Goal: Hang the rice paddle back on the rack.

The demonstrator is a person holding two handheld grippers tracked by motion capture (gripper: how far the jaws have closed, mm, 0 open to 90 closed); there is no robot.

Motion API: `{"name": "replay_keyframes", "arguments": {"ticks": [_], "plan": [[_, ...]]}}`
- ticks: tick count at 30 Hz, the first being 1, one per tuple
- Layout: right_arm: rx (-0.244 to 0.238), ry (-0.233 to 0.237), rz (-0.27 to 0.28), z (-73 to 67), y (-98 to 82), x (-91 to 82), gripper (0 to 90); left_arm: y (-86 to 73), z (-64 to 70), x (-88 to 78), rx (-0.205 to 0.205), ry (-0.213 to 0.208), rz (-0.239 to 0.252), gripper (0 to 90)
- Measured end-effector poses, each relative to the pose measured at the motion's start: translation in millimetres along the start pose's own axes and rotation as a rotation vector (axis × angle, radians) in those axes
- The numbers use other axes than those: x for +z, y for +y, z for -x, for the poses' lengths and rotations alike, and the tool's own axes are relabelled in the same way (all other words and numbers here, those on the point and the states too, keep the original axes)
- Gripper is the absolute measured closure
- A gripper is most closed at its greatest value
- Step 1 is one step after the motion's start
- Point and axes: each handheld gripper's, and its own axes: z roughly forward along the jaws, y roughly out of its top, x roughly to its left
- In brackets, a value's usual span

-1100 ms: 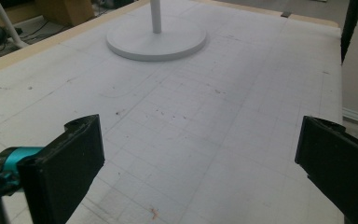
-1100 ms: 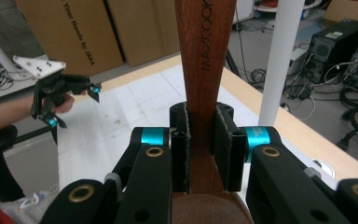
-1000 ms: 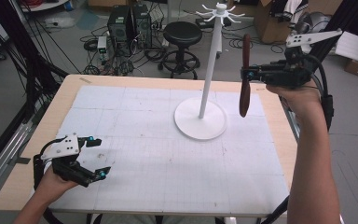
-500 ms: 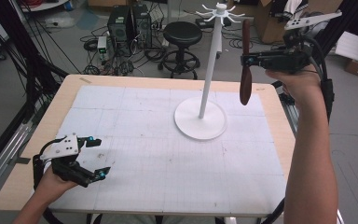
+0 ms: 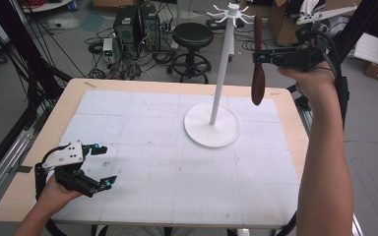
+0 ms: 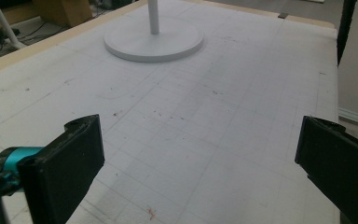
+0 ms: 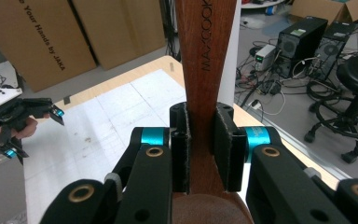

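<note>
The right gripper has risen since a second ago, carrying the dark brown wooden spatula closer to the hooked top of the white metal stand. Its fingers clench the spatula's handle, blade hanging down. The left gripper rests unmoved on the worktop, fingers released and empty.

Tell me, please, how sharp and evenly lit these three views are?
High view: even light, sharp, faint shadows on the table. Left gripper view: its near jaws look soft, the white stand crisp. Right gripper view: the wooden spatula is sharp, its lettering readable, no glare.
</note>
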Motion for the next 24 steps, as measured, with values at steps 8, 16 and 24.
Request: {"name": "replay_keyframes", "arguments": {"ticks": [8,16,24], "plan": [[-0.006,-0.016,-0.002,2.3,1.2,3.5,78.4,-0.2,-0.3,0.6,0.001,0.000,-0.004,1.7],[0.005,-0.025,-0.010,4.0,3.2,7.4,78.3,-0.4,-0.5,0.4,0.002,0.000,-0.005,1.7],[0.012,-0.038,-0.019,5.4,4.2,12.1,78.3,-0.5,-0.5,0.6,0.001,-0.003,-0.005,1.7]]}}
